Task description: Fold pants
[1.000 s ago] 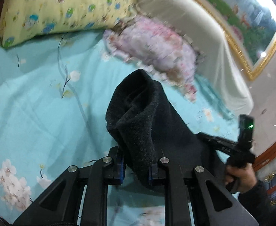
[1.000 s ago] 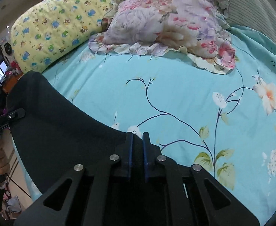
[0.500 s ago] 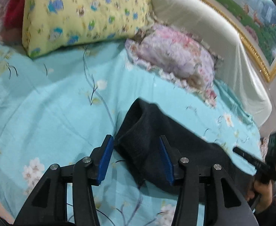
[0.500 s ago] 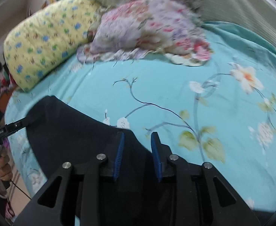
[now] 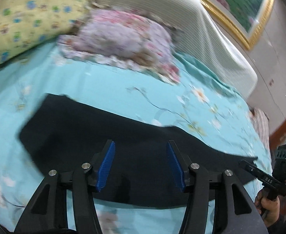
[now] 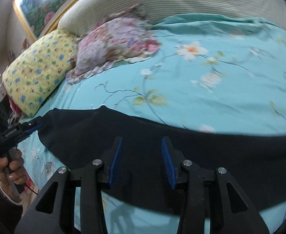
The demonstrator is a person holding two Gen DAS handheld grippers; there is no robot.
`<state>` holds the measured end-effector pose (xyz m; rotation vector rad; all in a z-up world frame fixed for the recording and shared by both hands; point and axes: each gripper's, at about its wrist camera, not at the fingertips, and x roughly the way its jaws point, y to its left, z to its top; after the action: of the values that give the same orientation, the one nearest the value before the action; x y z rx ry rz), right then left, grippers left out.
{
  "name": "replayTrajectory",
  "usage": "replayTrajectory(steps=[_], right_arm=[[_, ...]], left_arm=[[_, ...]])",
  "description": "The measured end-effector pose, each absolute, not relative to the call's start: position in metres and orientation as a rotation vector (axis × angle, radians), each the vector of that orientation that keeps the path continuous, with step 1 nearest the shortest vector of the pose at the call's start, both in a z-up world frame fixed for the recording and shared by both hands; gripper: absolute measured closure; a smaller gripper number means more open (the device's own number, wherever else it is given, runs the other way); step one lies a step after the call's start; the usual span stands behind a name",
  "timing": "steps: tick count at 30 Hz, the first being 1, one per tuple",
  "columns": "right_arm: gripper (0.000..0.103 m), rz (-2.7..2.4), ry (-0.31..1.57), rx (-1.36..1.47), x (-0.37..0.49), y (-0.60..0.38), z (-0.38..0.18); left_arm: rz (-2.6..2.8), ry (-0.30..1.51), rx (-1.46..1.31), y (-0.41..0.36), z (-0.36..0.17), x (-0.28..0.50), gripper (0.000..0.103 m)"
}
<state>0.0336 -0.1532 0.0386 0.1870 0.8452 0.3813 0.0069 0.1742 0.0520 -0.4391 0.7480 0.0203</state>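
We see one pair of dark pants [image 5: 108, 136] lying flat across the near part of a turquoise flowered bedsheet [image 5: 123, 89]. Two pillows sit at the head of the bed: one yellow pillow [image 6: 39, 72] and one pink floral pillow [image 6: 115, 42], touching each other. We count two grippers. The left gripper [image 5: 141, 163] hangs over the pants with its blue pads [image 5: 107, 163] apart and widening; no cloth is pinched between them. The right gripper [image 6: 141, 159] is the same: jaws spreading above the pants, gripping nothing. Each wrist view also catches the other gripper in a hand [image 6: 10, 165] at the pants' end. One gold-framed picture [image 5: 238, 2] hangs behind the bed.
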Motion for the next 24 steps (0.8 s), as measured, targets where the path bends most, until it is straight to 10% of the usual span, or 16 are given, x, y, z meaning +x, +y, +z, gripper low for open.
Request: replayTrajectory(steps=[24], right_arm=[[0.044, 0.01, 0.77, 0.557, -0.062, -0.331, 0.012]], left_arm=[[-0.383, 0.926, -0.062, -0.056, 0.055, 0.097, 0.039]])
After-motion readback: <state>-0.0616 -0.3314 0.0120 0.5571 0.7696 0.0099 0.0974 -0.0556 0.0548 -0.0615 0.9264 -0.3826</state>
